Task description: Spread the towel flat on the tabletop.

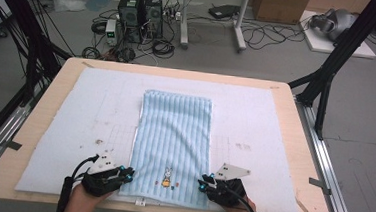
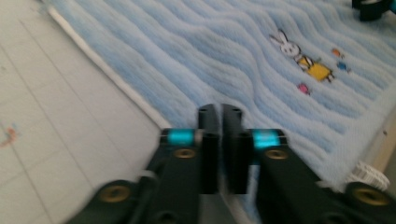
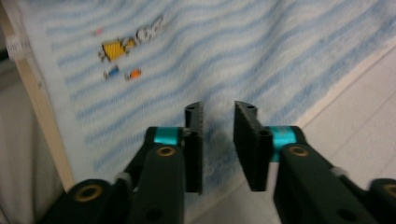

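Note:
A light blue striped towel (image 1: 174, 135) lies flat, lengthwise, on the white mat (image 1: 95, 109). A small embroidered rabbit (image 1: 167, 176) sits near its near edge. My left gripper (image 1: 130, 174) rests low at the towel's near left corner. In the left gripper view its jaws (image 2: 219, 110) stand only a thin slit apart over the towel (image 2: 210, 56) beside its left border, with nothing seen between them. My right gripper (image 1: 203, 182) is at the near right corner. In the right gripper view its jaws (image 3: 218, 108) are open above the towel (image 3: 243, 51) with a clear gap.
The mat covers most of a wooden table (image 1: 300, 159). A white tag (image 2: 369, 173) hangs off the towel's near edge. My right gripper (image 2: 372, 8) shows far off in the left gripper view. Computers (image 1: 141, 12) and cables lie on the floor behind.

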A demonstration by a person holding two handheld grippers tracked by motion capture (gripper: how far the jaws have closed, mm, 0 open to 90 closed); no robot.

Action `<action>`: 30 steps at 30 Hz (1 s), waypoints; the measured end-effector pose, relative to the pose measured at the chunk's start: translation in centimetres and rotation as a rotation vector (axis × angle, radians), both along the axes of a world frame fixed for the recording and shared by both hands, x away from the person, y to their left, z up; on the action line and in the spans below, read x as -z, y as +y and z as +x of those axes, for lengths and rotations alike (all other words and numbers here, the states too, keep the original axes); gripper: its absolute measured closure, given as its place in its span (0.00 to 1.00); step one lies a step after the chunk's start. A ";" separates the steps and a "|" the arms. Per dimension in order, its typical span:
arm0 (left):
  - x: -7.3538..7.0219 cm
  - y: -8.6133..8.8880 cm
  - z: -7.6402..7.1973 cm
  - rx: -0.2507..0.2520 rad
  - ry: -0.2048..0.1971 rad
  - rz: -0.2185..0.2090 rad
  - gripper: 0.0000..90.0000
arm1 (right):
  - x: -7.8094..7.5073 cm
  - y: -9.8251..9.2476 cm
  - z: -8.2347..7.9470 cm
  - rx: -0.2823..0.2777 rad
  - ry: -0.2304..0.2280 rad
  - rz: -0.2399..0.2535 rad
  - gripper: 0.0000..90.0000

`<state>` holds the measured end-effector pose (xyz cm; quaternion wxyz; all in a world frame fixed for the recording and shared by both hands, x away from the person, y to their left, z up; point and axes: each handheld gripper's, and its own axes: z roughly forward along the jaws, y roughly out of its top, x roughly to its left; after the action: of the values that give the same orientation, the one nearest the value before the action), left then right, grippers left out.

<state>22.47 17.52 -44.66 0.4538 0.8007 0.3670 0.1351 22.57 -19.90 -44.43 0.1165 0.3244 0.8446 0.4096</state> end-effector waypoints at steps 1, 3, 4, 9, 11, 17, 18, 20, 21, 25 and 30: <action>-0.1 -0.1 0.2 0.000 -0.001 -0.016 0.71 | -0.1 0.1 0.2 0.004 -0.014 0.014 0.74; -0.1 -0.5 0.8 0.025 0.015 -0.028 0.60 | -0.3 0.5 0.6 0.006 -0.018 0.023 0.70; 0.0 -0.8 0.9 0.039 0.020 -0.025 0.59 | -0.3 0.8 0.9 0.003 -0.015 0.025 0.69; 0.6 -2.2 0.9 0.072 -0.018 0.069 0.76 | 0.2 2.3 1.9 -0.024 0.007 -0.015 0.77; 0.6 -2.0 0.7 0.086 -0.006 0.061 0.94 | 0.5 2.5 2.0 -0.034 0.011 -0.016 0.89; 0.4 -1.6 -0.7 0.135 0.022 0.052 0.96 | 0.2 2.4 1.2 -0.103 0.035 -0.025 0.95; 0.4 -1.5 -1.0 0.144 0.028 0.050 0.96 | 0.2 2.3 0.9 -0.116 0.038 -0.021 0.95; 0.3 -1.3 -1.7 0.165 0.038 0.047 0.95 | 0.3 2.1 0.3 -0.140 0.045 -0.011 0.95; 0.4 -1.3 -2.1 0.176 0.041 0.044 0.95 | 0.2 2.0 0.0 -0.155 0.054 -0.006 0.95; 0.3 -1.0 -3.5 0.220 0.054 0.040 0.95 | 0.2 1.7 -1.4 -0.205 0.075 -0.006 0.95; -0.1 -0.8 -3.4 0.203 0.059 -0.011 0.78 | -0.4 1.4 -1.8 -0.208 0.069 0.022 0.82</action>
<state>19.04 16.76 -44.57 0.4584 0.8349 0.2981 0.0627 20.79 -18.47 -44.07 0.0404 0.2503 0.8727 0.4174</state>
